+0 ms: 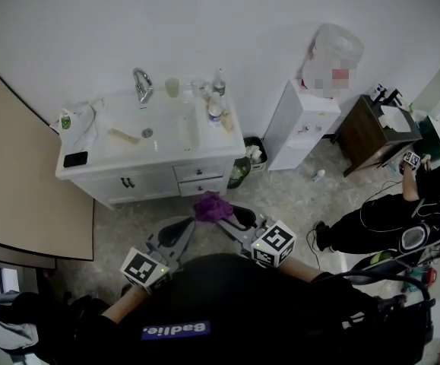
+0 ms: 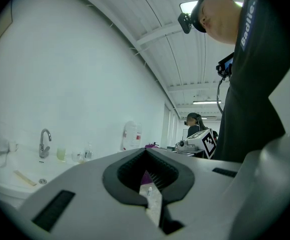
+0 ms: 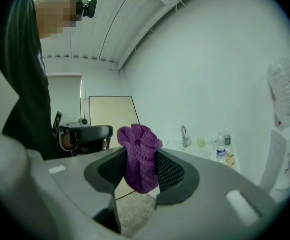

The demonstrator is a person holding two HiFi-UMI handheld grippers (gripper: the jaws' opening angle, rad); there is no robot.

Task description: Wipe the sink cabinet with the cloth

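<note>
The white sink cabinet point(image 1: 151, 179) stands against the wall ahead, with a faucet point(image 1: 141, 84) over its basin. A crumpled purple cloth point(image 1: 212, 206) hangs in front of the cabinet's drawers, pinched in my right gripper point(image 1: 221, 217). In the right gripper view the cloth point(image 3: 139, 156) fills the space between the jaws of the right gripper point(image 3: 140, 166), and the cabinet top point(image 3: 205, 151) lies beyond. My left gripper point(image 1: 180, 231) is held just left of the cloth, apart from it. In its own view the left gripper point(image 2: 146, 174) has its jaw tips together and nothing held.
The cabinet top carries a cup point(image 1: 172, 87), two bottles point(image 1: 215, 109), a black phone point(image 1: 75, 159) and a white bag point(image 1: 79, 120). A water dispenser point(image 1: 303, 124) and a bin point(image 1: 251, 152) stand to the right. Another person point(image 1: 402, 219) crouches far right. A beige panel point(image 1: 22, 173) is on the left.
</note>
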